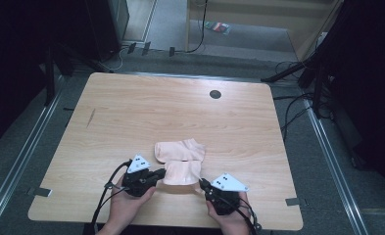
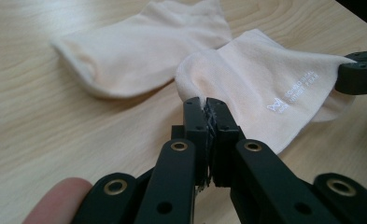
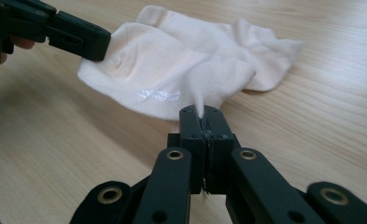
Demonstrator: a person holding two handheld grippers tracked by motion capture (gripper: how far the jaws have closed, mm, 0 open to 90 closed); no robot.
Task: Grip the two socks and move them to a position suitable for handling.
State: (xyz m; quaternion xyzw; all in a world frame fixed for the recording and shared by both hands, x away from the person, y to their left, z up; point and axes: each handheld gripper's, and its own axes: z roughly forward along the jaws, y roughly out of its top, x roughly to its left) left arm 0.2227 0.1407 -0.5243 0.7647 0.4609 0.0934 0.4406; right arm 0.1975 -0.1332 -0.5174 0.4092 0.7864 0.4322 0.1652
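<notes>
Two pale pink socks on the wooden table [image 1: 131, 112], near its front edge. Near sock [image 1: 182, 173] lies just in front of the far sock [image 1: 179, 150], overlapping its front edge. Small white print shows on the near sock's face.

Left gripper [image 2: 204, 103]: jaws pressed together, pinching the near sock's left edge; fabric caught between the pads. Right gripper [image 3: 201, 111]: jaws pressed together on the same sock's right corner, fabric pulled into a peak at the tips. Sock is stretched between the two grippers.

Far sock lies flat, untouched. A dark round hole [image 1: 215, 94] sits well behind the far sock, near the table's back edge.
</notes>
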